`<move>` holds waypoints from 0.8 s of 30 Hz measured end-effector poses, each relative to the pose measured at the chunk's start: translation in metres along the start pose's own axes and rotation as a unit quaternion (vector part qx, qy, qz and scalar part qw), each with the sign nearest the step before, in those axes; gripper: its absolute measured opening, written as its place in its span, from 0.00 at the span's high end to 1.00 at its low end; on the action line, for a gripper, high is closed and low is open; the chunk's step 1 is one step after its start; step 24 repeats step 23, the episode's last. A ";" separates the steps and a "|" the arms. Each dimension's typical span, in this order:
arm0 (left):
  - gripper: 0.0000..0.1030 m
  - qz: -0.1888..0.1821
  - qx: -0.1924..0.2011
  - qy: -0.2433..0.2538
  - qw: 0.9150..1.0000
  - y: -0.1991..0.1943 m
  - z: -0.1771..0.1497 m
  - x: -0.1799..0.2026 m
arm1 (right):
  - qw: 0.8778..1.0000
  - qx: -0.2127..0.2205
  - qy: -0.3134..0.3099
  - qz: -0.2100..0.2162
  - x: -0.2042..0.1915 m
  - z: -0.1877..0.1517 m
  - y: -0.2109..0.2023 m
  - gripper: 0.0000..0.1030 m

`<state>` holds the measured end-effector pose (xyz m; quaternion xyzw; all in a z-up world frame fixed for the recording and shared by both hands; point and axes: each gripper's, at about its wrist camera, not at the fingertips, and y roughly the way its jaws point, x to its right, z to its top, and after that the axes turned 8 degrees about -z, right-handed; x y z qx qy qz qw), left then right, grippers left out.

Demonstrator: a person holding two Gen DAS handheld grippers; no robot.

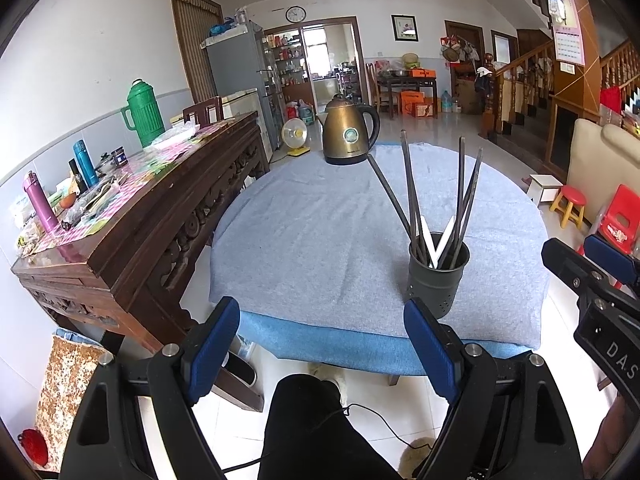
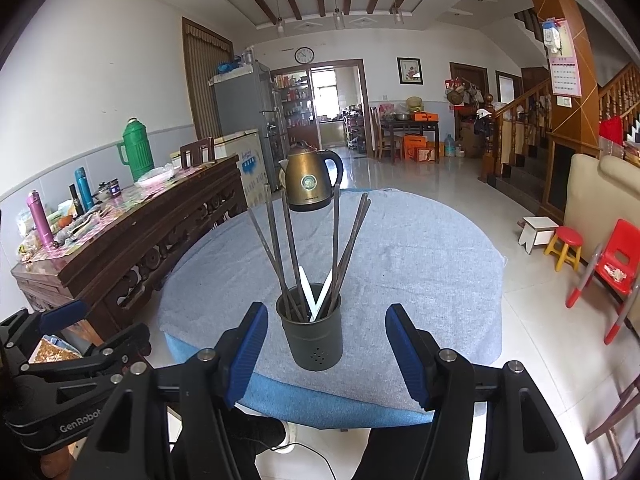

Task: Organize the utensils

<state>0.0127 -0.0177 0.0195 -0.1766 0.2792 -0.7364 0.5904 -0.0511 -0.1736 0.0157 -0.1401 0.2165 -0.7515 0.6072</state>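
L gripper (image 1: pixel 320 344) & R gripper (image 2: pixel 326 350) both open, empty, near dark utensil holder (image 2: pixel 312 336) w/ chopsticks (image 2: pixel 336 240); kettle (image 2: pixel 310 184) behind.

Soft daylight fills the room, brightest from the far doorway (image 2: pixel 326 92), with a pale sheen on the floor tiles (image 2: pixel 420 172). Shadows stay faint. Both views are sharp, but walls bow outward and the corners fall into black fisheye vignette.
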 end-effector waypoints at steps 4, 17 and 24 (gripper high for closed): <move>0.18 -0.002 0.001 0.000 1.000 -0.002 -0.001 0.000 | 1.000 0.002 -0.002 -0.001 -0.001 0.001 -0.001 0.37; 0.18 -0.004 -0.010 -0.006 1.000 0.008 0.001 -0.006 | 1.000 -0.009 -0.008 0.005 -0.007 0.003 0.015 0.36; 0.18 -0.010 -0.030 -0.002 0.999 0.029 0.005 -0.007 | 1.000 -0.028 0.000 -0.003 -0.001 0.001 0.035 0.36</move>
